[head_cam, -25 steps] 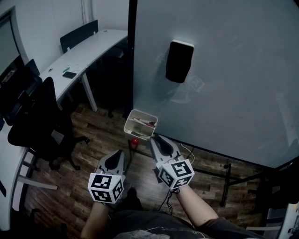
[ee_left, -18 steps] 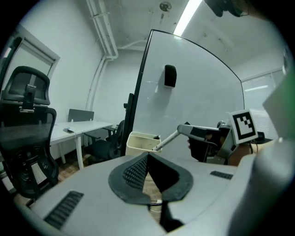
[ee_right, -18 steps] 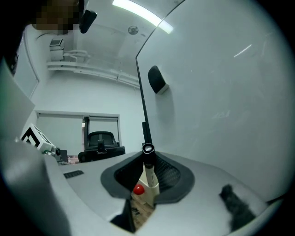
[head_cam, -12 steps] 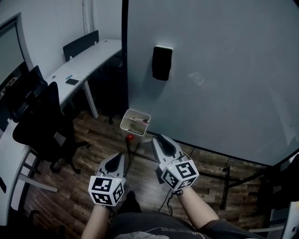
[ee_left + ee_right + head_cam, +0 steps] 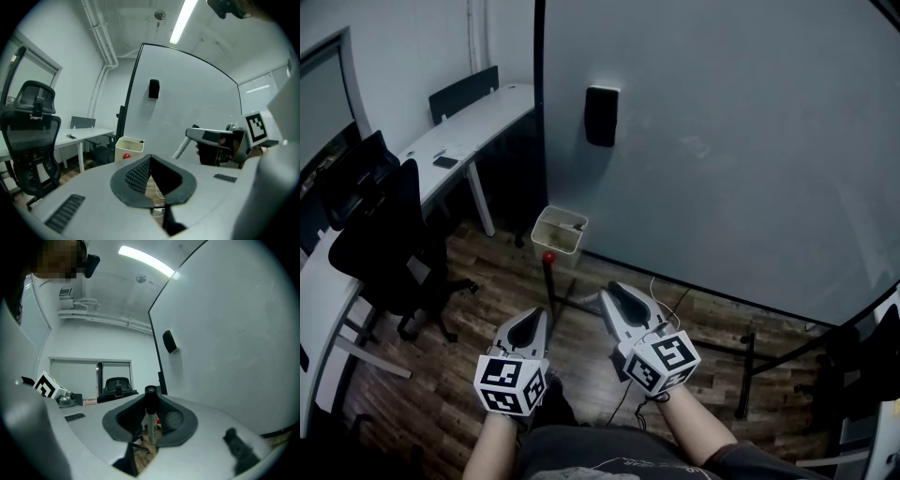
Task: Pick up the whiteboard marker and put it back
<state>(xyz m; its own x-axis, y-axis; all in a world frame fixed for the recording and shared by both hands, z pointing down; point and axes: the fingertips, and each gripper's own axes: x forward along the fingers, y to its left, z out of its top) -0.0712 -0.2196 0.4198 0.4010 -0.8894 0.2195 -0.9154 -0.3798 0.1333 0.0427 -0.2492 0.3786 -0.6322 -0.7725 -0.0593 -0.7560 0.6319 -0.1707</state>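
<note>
My right gripper is shut on the whiteboard marker, a pale barrel with a black cap that stands upright between the pads. From the left gripper view the marker hangs down as a white stick from the right gripper. The left gripper is level beside it with its pads meeting at the tip and nothing between them. A white marker tray hangs at the whiteboard's lower left corner, ahead of both grippers and apart from them. Small things lie in the tray.
A black eraser sticks to the board above the tray. A red ball sits just below the tray. The board's stand legs and a cable cross the wood floor. At left stand a black office chair and a white desk.
In the head view the tray and eraser have slid left and shrunk. Both grippers keep their place in the frame, and the right one still holds the marker.
</note>
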